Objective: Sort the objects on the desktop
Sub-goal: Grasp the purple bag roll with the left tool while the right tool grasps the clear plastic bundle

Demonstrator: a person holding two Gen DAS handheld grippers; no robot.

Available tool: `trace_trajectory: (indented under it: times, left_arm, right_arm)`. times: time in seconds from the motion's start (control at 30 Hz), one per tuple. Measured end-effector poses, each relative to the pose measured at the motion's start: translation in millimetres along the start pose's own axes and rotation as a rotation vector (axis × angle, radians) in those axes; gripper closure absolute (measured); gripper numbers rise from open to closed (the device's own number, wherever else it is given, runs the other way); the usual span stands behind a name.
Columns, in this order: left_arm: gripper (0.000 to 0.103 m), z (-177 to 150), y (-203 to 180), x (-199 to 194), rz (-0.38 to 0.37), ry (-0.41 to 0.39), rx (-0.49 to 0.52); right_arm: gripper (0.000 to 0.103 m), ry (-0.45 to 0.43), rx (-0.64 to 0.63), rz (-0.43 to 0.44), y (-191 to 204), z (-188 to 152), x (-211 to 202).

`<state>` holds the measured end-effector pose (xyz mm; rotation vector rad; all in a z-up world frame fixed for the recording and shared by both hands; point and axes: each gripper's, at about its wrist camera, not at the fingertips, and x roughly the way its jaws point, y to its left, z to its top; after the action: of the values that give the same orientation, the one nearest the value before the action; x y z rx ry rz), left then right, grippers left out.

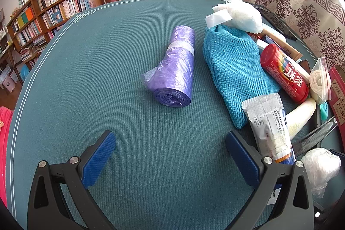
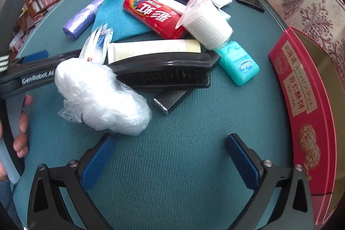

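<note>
Both grippers, left gripper (image 1: 170, 156) and right gripper (image 2: 169, 156), hover spread wide and empty (nothing between fingers); ahead, the slippery plastic bag (image 2: 103, 98) could snag neighbours when grabbed.

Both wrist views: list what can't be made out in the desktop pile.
- Red box: right wrist view, its inside and far end are cut off by the picture's edge.
- Flat black item: right wrist view, mostly hidden under the black brush; what it is can't be told.
- Teal cloth pouch: left wrist view, contents hidden by the fabric.
- Clear plastic bundle: right wrist view, crumpled film blurs its contents.
</note>
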<state>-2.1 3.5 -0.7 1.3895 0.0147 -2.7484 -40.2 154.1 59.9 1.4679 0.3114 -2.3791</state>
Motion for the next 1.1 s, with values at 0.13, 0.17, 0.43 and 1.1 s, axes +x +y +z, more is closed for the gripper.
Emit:
trace_trajectory:
  times: [0.13, 0.17, 0.43, 1.1]
  left_arm:
    - [0.0, 0, 0, 0, 0.001, 0.0, -0.001]
    - [0.0, 0, 0, 0, 0.001, 0.0, -0.002]
    - [0.0, -1, 1, -9, 0.004, 0.0, -0.009]
    - [0.003, 53, 4, 5, 0.141, 0.04, 0.006]
  right_arm:
    - [0.0, -0.025, 0.002, -0.01, -3, -14, -5]
    - [0.0, -0.027, -0.003, -0.007, -3, -16, -6]
    - [0.0, -0.038, -0.04, 0.006, -6, -18, -6]
    - [0.0, -0.059, -0.044, 0.008, -5, -12, -5]
